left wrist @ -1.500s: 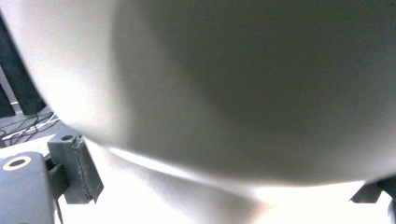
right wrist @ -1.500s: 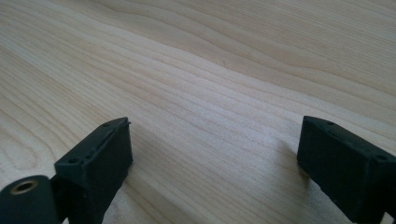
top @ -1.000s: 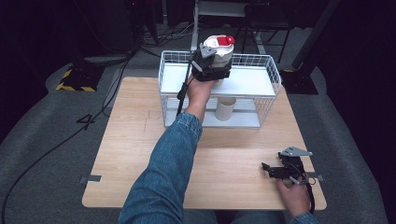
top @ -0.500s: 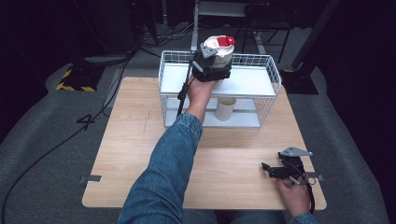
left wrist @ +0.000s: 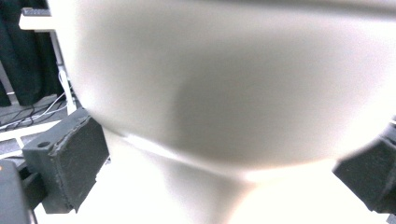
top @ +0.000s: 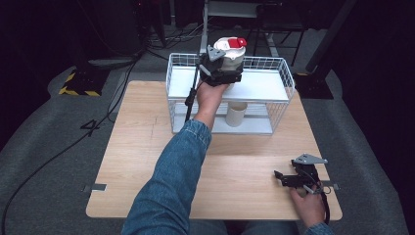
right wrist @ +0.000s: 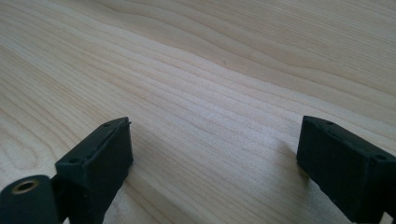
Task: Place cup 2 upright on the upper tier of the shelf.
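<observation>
While left hand-held gripper [top: 226,62] grips cup [top: 230,51] — rack [top: 281,93] below

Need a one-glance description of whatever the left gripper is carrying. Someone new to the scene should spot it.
Start at the white wire rack at the table's far edge. Above its top shelf, the left gripper holds a white, round-bodied container with something red on top. That red top and its raised position separate it from the plain pale cylinder standing on the lower shelf.

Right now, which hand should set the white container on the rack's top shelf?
Left. The left gripper already holds the white container over the top shelf of the rack. The right gripper rests open on the table, far off.
</observation>
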Motion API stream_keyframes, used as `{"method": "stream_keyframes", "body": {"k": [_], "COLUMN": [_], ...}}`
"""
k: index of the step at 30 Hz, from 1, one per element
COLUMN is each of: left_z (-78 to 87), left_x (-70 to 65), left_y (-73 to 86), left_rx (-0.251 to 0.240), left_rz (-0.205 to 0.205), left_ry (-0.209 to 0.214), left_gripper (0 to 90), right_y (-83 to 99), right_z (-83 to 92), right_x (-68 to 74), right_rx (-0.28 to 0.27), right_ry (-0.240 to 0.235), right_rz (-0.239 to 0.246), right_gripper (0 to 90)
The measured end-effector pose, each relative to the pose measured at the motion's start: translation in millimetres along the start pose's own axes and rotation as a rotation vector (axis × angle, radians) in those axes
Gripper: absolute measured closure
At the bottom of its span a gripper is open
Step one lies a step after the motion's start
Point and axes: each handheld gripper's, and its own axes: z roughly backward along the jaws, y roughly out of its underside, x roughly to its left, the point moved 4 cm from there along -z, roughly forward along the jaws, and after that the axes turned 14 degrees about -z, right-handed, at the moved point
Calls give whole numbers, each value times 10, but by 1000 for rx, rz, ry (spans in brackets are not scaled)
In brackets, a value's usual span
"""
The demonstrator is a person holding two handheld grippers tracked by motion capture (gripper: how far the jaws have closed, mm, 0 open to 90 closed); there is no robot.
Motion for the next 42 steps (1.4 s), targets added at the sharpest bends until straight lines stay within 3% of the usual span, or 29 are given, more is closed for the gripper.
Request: {"method": "stream_keyframes", "body": {"k": [9,20,29,35,42], "left_z": [266,692,1137,1446,1738], "left_x": [-35,-32,-139,-188,-205], "left_y": [-88,-80,8,87,208], "left_rx": [-4,-32,-36,-14,0], "left_rz": [-23,-48,-58,-90,-94], "left_ry": [28,15,44,26,36], "left_gripper": [1,6,11,18,19], "right_y": [0,-1,0,-3,-4], "right_z": [1,0,0,-4,-5], "right_x": [-1,-2,-2,5,6], "right_rx": [1,0,2,2,2], "right_ry": [1,0,0,0,-2], "right_rz": [-1,1,3,4,4], "right_gripper": [109,110,111,111,111]}}
